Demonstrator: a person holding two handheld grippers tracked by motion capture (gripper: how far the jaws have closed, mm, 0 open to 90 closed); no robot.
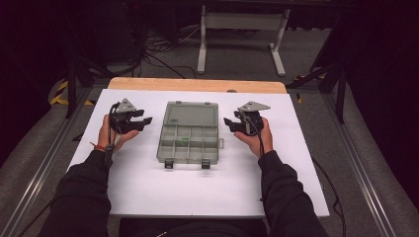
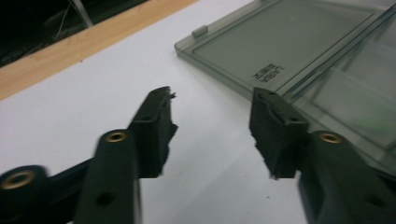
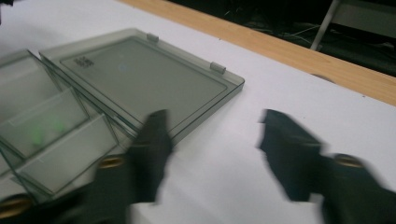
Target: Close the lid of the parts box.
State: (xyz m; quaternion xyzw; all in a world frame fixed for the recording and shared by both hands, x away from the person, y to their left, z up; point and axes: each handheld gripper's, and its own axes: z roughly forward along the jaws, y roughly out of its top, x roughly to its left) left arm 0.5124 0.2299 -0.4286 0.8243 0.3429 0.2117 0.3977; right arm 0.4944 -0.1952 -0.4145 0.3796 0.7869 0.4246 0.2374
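— Claw on the left (image 1: 146,120) first: what is it doing?

— Its jaws stand apart with nothing between them, only bare white worktop (image 1: 148,187) showing in the gap. It sits at the left of the compartment box (image 1: 189,144), pointing toward it, close by but not touching.

— And the right claw (image 1: 228,122)?

— Much the same, mirrored. It is spread too and grips nothing. In the right gripper view its left jaw overlaps the edge of the open lid (image 3: 140,77), though the blur keeps me from telling whether it touches.

— Where does the box lie?

— Near the middle of the worktop, between the two claws. It is smoky clear plastic, opened flat, with the lid laid back toward the far edge and the divided tray (image 1: 188,143) nearer the person.

— Anything in the compartments?

— A small green thing (image 1: 184,139) shows in one of the middle cells; it is too small to name.

— And the latches?

— Two dark latches (image 1: 169,164) hang off the near edge of the tray.

— The hands?

— Each hand (image 1: 109,136) rests on the worktop, wrapped round its claw, dark sleeves coming in from the bottom.
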